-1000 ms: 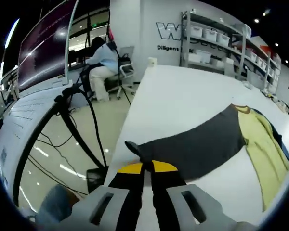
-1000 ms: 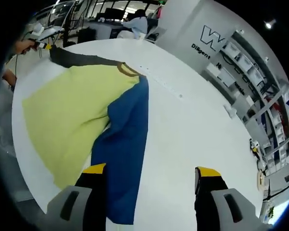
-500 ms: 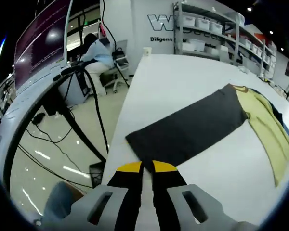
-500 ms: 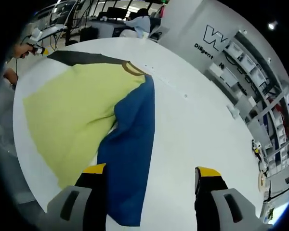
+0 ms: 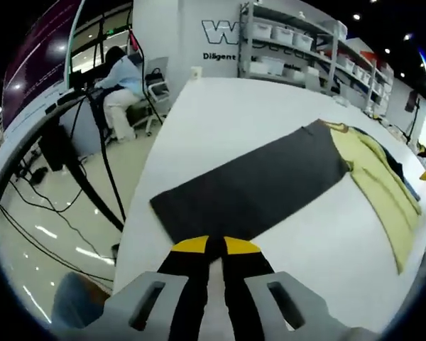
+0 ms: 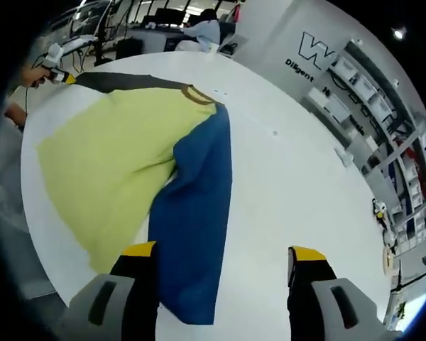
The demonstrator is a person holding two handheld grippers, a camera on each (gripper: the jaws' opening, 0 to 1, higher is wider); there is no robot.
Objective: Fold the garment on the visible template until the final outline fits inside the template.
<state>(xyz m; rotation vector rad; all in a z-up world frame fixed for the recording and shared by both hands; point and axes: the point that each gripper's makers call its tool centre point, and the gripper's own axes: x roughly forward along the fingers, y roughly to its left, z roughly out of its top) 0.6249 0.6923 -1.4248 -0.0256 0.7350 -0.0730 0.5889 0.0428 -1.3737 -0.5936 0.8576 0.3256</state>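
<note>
A long-sleeved shirt lies spread on the white table (image 5: 220,121). It has a yellow body (image 6: 106,163), a brown collar (image 6: 199,94), a grey sleeve (image 5: 255,188) and a blue sleeve (image 6: 195,213). My left gripper (image 5: 215,245) is shut on the cuff end of the grey sleeve, which stretches flat away from it toward the yellow body (image 5: 376,177). The right gripper view has that left gripper (image 6: 57,71) small at the far left, held by a hand. My right gripper (image 6: 222,252) is open, its left jaw over the near end of the blue sleeve.
The table's left edge (image 5: 138,206) drops to a floor with a stand and cables (image 5: 71,142). A person sits at a desk (image 5: 121,78) beyond the table. Shelves with bins (image 5: 298,42) line the back wall. Small items (image 6: 387,263) lie at the far right table edge.
The left gripper has drawn the grey sleeve outward, so it now lies wider and flatter. The blue sleeve sits a little nearer the right gripper, which has stayed open.
</note>
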